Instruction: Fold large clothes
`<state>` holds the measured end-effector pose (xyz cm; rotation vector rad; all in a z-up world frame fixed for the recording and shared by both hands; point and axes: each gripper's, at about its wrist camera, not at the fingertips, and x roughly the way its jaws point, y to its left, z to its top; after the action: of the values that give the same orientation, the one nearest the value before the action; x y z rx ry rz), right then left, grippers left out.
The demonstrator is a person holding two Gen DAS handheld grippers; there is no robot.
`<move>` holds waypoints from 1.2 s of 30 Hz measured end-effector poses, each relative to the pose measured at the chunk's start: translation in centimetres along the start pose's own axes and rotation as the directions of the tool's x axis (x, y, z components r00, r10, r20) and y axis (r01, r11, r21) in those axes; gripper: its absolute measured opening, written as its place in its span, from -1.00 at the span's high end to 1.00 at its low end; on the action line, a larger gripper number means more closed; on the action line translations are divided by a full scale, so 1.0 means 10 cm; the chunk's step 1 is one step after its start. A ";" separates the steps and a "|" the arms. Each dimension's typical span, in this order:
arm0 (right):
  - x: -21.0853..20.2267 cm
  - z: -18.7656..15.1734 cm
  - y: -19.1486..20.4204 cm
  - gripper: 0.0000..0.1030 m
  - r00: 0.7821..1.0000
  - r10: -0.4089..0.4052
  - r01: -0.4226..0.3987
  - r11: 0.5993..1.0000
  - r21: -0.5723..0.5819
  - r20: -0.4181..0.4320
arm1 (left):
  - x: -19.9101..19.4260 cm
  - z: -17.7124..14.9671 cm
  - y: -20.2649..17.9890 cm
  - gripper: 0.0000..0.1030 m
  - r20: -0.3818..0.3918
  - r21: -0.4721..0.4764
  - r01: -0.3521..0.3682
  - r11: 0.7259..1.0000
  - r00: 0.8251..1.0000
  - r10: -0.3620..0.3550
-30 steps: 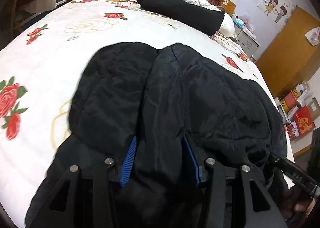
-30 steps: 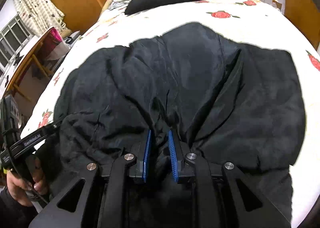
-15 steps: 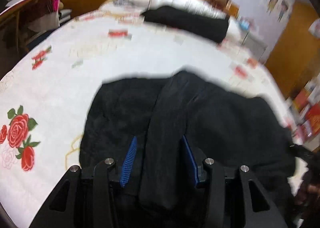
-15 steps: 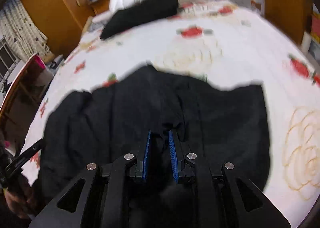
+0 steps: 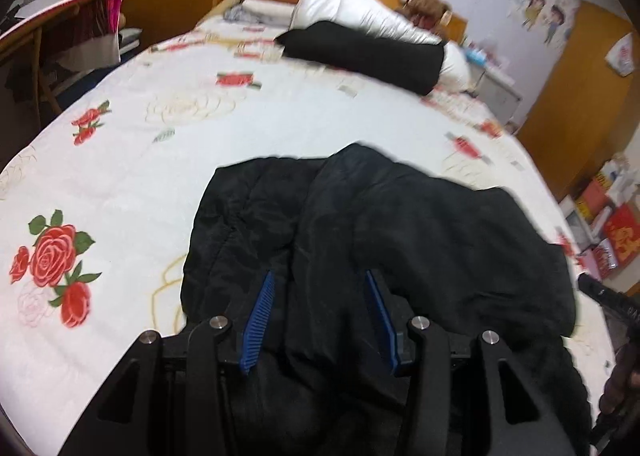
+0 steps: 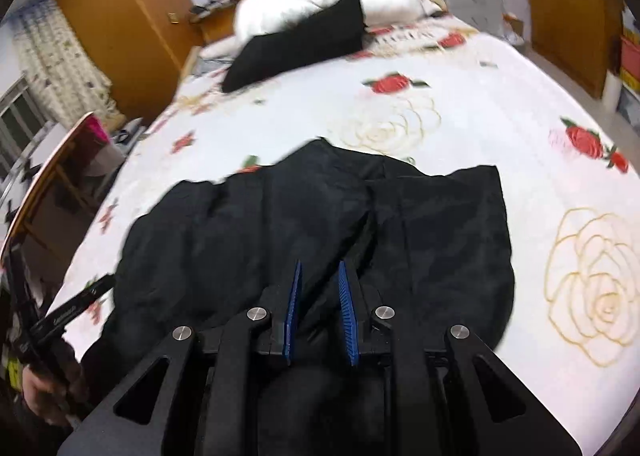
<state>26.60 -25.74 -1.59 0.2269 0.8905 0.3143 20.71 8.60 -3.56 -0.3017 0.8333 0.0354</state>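
Observation:
A large black padded garment [image 5: 420, 240] lies bunched on the near part of a bed with a white rose-print cover [image 5: 224, 128]. My left gripper [image 5: 320, 284] has its blue pads set apart around a thick fold of the black garment. My right gripper [image 6: 318, 276] holds a thinner fold of the same garment [image 6: 280, 224] between its blue pads. Both hold the near edge lifted, and the far part of the garment rests on the bed cover [image 6: 460, 104]. The other gripper's black handle shows at each view's side edge.
A folded black item [image 5: 364, 52] and white pillows [image 5: 360, 12] with a plush toy lie at the head of the bed. A chair draped with clothes [image 5: 72, 36] stands left. Wooden wardrobes, a small drawer unit [image 6: 472, 4] and boxes [image 5: 612, 228] stand along the room's sides.
Both grippers have pulled back and up with the garment's near edge. The garment has slid toward me and bunched shorter, and more bed cover shows beyond it.

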 end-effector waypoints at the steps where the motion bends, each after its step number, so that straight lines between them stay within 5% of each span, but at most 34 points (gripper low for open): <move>1: -0.09 -0.05 0.06 0.62 1.000 0.015 -0.015 1.000 -0.012 0.006 | -0.09 -0.03 -0.04 0.04 0.007 -0.002 0.021 1.000 1.000 -0.021; 7: 0.05 -0.34 0.50 0.62 0.992 0.097 -0.104 0.992 -0.076 -0.085 | -0.11 -0.26 -0.51 0.04 -0.052 0.088 0.127 0.988 0.991 -0.123; 13: 0.65 -0.60 0.49 0.62 0.963 0.041 -0.056 0.997 -0.049 -0.265 | 0.42 -0.49 -0.66 0.03 -0.195 0.105 0.105 0.989 0.977 -0.083; 20: 0.26 -0.54 0.47 0.62 0.975 0.054 -0.065 0.997 -0.043 -0.214 | 0.08 -0.44 -0.72 0.04 -0.144 0.125 0.069 0.990 0.988 -0.051; 24: -0.27 -0.56 0.56 0.62 0.988 0.072 -0.082 0.994 -0.070 -0.139 | -0.39 -0.47 -0.81 0.04 -0.073 0.152 0.060 0.987 0.996 -0.050; 28: -0.74 -0.65 0.64 0.42 0.994 0.085 -0.091 0.991 -0.093 -0.071 | -0.84 -0.48 -0.85 0.04 -0.014 0.164 0.062 0.985 0.998 -0.060; 36: -1.32 -0.91 0.66 0.41 0.995 0.101 -0.100 0.991 -0.092 0.001 | -1.53 -0.66 -0.85 0.04 0.071 0.209 0.050 0.977 0.995 -0.066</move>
<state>10.48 -23.75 4.51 0.1875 0.8588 0.4475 6.81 -0.01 5.60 -0.1267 0.7433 -0.0935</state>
